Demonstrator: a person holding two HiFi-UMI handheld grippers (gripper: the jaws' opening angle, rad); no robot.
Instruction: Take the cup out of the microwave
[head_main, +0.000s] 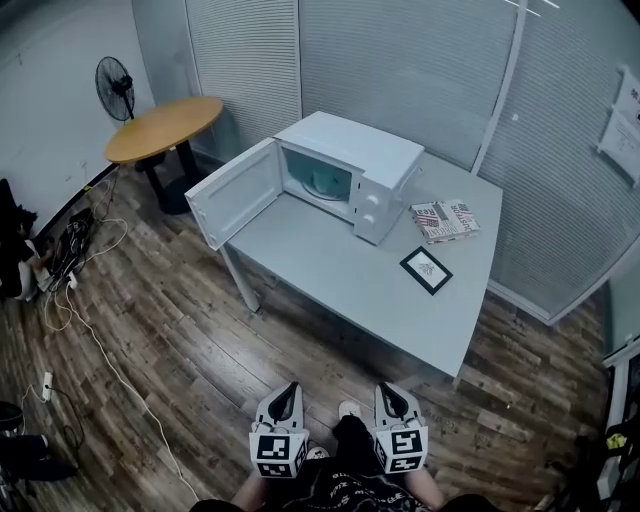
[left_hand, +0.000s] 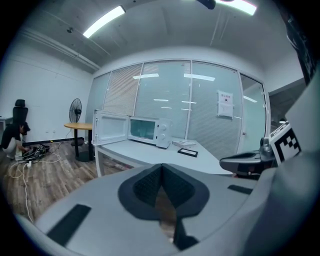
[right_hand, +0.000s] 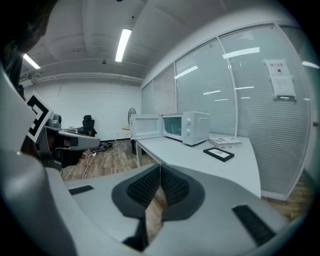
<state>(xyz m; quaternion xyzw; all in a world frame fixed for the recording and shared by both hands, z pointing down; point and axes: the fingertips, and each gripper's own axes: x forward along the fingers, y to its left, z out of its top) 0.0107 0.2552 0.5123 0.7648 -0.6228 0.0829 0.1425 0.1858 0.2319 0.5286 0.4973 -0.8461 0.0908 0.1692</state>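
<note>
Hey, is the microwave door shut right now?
No, the microwave has its door swung wide open at its left side, leaving the inside exposed.

You see the white microwave (head_main: 352, 160) at the table's (head_main: 330, 265) far left corner, its door (head_main: 236, 193) wide open; the cup (head_main: 325, 182) inside is only a pale shape.

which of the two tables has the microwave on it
The grey rectangular table carries the open microwave; the round wooden table stands beyond it by the fan.
</note>
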